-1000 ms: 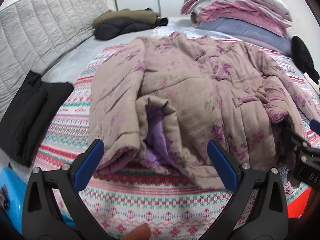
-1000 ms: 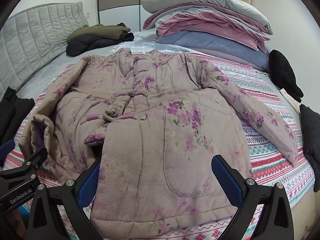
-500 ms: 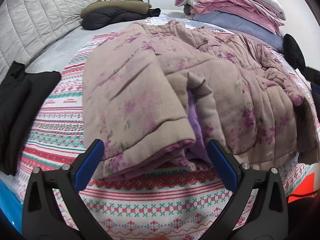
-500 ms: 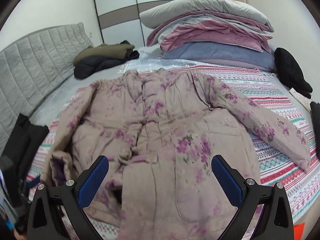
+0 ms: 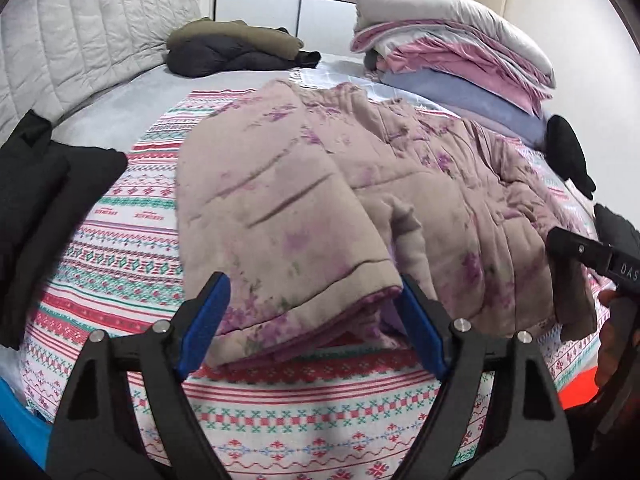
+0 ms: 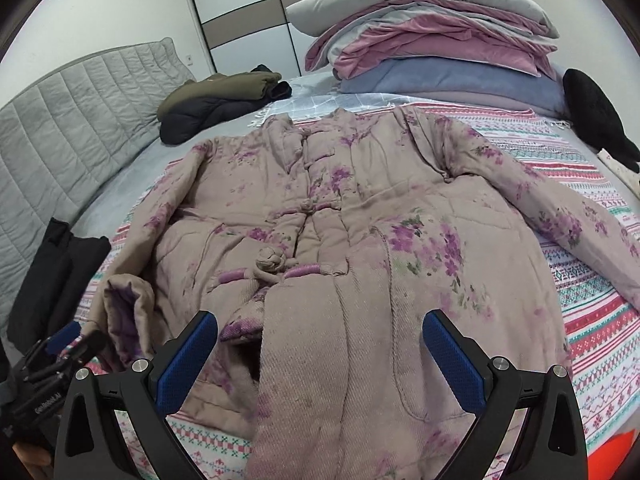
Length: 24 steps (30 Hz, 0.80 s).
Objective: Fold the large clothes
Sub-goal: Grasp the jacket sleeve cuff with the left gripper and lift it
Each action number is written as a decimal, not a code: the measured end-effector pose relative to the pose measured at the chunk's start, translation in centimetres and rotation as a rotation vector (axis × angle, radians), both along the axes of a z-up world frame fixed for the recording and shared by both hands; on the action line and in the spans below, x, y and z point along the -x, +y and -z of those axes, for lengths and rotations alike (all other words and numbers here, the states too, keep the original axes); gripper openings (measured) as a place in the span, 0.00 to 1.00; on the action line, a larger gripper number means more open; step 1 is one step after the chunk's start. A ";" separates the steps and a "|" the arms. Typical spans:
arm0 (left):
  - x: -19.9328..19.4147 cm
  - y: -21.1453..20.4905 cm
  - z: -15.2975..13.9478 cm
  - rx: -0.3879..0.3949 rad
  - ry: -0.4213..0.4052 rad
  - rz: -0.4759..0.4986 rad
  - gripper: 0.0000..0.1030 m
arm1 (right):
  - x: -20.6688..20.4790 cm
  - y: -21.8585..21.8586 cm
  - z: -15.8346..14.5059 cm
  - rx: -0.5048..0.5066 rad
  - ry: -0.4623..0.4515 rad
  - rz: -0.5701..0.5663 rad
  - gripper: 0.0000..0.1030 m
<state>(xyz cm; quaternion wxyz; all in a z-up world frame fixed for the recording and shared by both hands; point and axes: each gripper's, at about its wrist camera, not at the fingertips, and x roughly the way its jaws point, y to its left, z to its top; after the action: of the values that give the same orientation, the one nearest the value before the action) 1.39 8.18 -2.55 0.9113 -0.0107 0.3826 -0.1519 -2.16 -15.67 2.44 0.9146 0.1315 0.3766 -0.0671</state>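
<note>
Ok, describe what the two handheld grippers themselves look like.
Both match. The left gripper and right gripper each have two black, cut-out triangular arms with silver bolts, ending in textured blue pads. Seen from the right wrist, the left unit's black body carries white "GenRobot.AI" lettering. No cables or sleeves show.

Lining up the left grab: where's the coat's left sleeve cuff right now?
In the left wrist view the cuff lies between the open left gripper fingers, on the patterned blanket, folded black clothes further left.

Coat (image 6: pixel 360 240) hem and right sleeve end cut off by frame
</note>
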 end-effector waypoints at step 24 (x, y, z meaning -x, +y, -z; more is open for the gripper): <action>-0.9 3.6 1.3 0.033 0.020 -0.078 0.80 | 0.5 1.4 -0.3 -0.050 -0.022 -0.028 1.00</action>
<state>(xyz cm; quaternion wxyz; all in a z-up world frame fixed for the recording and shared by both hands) 2.31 11.76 -3.85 0.9123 -0.0419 0.3884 -0.1226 -2.68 -14.27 2.74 0.9158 0.1500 0.3699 -0.0434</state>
